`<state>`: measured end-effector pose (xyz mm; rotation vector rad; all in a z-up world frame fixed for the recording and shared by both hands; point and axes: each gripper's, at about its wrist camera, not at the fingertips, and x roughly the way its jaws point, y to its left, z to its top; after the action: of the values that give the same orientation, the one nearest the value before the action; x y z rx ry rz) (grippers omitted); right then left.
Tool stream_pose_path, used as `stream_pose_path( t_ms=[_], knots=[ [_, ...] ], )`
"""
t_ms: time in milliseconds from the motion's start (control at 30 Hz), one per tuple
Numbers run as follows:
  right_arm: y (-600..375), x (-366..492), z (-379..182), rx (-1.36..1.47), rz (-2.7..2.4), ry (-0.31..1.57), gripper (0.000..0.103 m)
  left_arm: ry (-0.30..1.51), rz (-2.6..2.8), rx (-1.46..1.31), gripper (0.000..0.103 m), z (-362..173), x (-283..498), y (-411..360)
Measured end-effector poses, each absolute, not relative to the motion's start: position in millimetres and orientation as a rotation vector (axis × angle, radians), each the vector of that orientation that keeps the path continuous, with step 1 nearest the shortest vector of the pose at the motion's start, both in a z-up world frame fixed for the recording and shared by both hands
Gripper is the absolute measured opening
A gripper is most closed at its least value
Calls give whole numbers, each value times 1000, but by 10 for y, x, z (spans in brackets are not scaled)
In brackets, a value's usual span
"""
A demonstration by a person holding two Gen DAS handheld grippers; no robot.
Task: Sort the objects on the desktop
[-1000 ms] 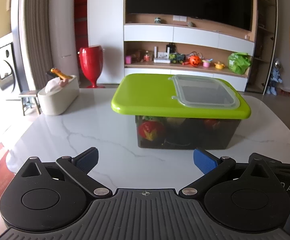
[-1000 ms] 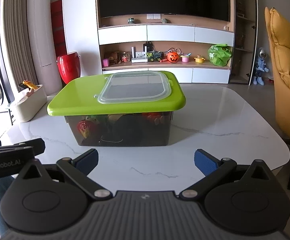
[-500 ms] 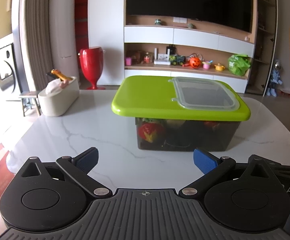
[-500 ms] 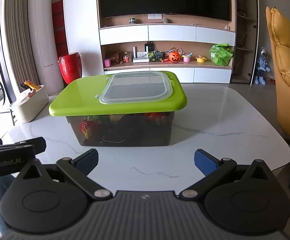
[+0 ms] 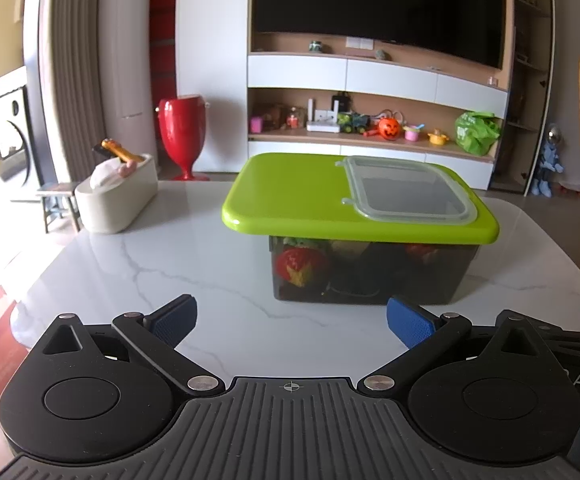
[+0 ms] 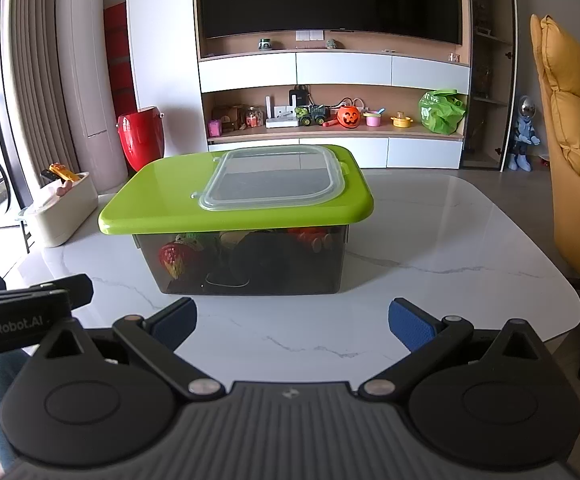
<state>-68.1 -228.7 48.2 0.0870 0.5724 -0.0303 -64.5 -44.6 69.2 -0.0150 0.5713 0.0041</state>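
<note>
Left wrist view takes in a white marble table (image 5: 210, 248) with a dark translucent storage box (image 5: 370, 272) standing on it, ahead of the gripper and a little to the right. A lime-green lid (image 5: 290, 196) covers the box, and a clear plastic hatch (image 5: 408, 190) is set into the lid's right half. Through the box wall show toys, among them a red strawberry-like one (image 5: 300, 266) at the front left corner; the rest are too dim to name. A cream oval container (image 5: 116, 200) stands well apart near the table's far left edge, with white tissue and a yellow object poking out. The left gripper (image 5: 290, 322) hovers over the near table edge with its blue-padded fingers spread wide and nothing between them.

From the right wrist view, the right gripper (image 6: 292, 322) is likewise spread and empty, near the box's front wall but not touching. The left gripper's black body sits just beside it, at the left edge.
</note>
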Motion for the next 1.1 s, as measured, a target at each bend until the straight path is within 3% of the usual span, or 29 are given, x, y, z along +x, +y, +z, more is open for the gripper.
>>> stream_pose_path(
  t_ms=[1100],
  knots=[
    [-2281, -724, 487, 82, -32, 569, 103, 598, -4, -28, 103, 627, -597, -451]
  ],
)
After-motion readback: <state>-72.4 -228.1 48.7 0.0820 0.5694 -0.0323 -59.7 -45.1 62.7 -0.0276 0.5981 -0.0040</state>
